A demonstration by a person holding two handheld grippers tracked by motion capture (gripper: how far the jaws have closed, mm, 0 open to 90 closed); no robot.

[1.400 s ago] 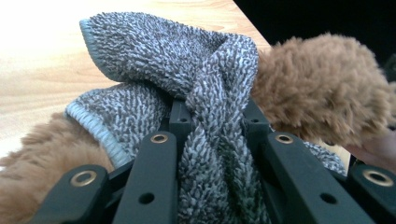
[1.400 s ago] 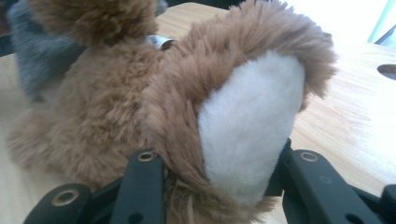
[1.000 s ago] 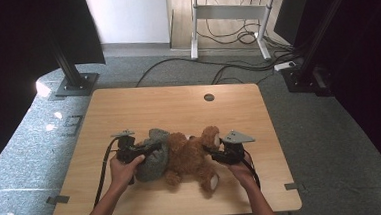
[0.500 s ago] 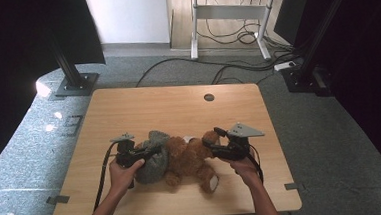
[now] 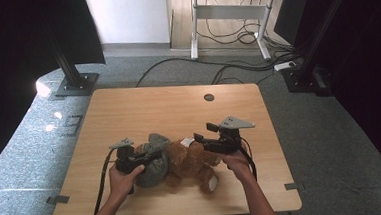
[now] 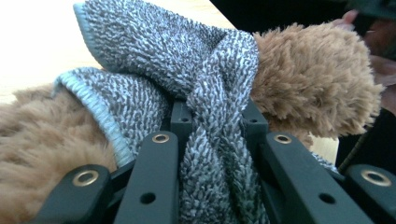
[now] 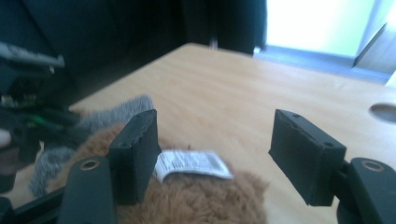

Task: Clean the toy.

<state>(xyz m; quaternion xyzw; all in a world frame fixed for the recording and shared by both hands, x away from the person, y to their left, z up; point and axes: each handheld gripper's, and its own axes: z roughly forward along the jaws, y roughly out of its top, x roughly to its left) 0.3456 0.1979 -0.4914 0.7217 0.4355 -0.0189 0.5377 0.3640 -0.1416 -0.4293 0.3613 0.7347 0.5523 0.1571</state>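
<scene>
Midway through wrapping a brown plush toy (image 5: 189,160) in a grey towel (image 5: 152,165), both lying at the 6 o'clock edge of the tabletop (image 5: 168,109). Left gripper (image 5: 149,157), at 9 o'clock of the toy, clamped tight on a bunched fold of towel. Right gripper (image 5: 199,137), at 3 o'clock, having just spread its fingers (image 7: 137,154) wide, empty above the fur and its white tag (image 7: 191,164). Next, probably: regrasping a loose towel edge with the right, keeping the left pinch firm.
</scene>
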